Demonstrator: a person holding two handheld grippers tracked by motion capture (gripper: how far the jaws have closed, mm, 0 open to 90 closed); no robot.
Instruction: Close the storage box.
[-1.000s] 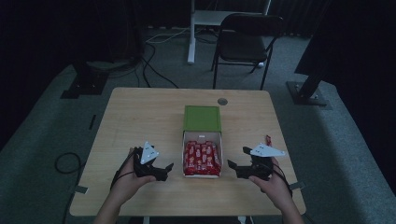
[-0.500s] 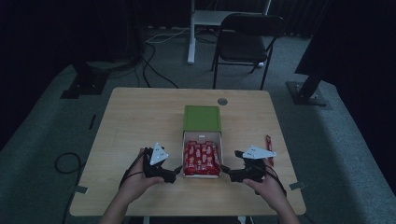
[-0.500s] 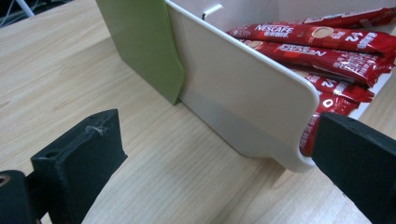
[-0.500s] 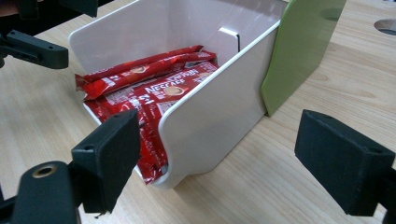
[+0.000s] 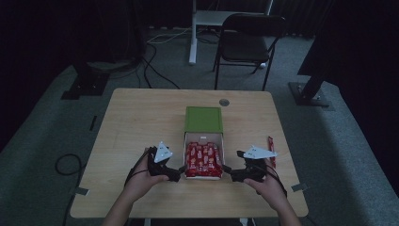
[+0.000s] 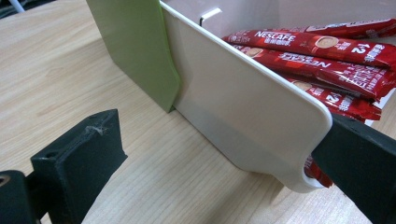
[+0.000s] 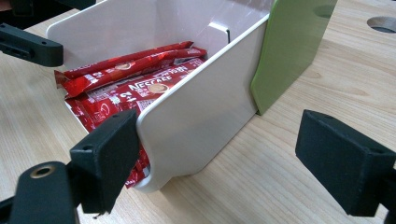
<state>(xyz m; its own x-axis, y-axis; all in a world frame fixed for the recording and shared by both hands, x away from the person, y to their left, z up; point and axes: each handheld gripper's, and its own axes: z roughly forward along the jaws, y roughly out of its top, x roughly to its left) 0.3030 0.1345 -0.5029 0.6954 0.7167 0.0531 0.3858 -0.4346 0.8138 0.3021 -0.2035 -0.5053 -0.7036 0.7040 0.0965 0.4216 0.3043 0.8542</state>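
Low in the high view, left gripper [image 5: 180,169] and right gripper [image 5: 227,172] set against the two front corners of the white tray [image 5: 188,140] at lower centre, each with jaws spread wide astride a side wall, one jaw inside near the sachets and one outside, neither clamped. Step in hand judged as seating both grippers on the side walls; next move likely calls for closing both sets of jaws evenly before any pull or lift, to keep the tray level. Inside the tray, red coffee sachets [image 6: 322,60] stacked flat lengthwise and reaching the open front; beyond, toward frame centre, green sleeve [image 5: 203,119] around the tray's far end, flat on the wooden table [image 5: 136,122].
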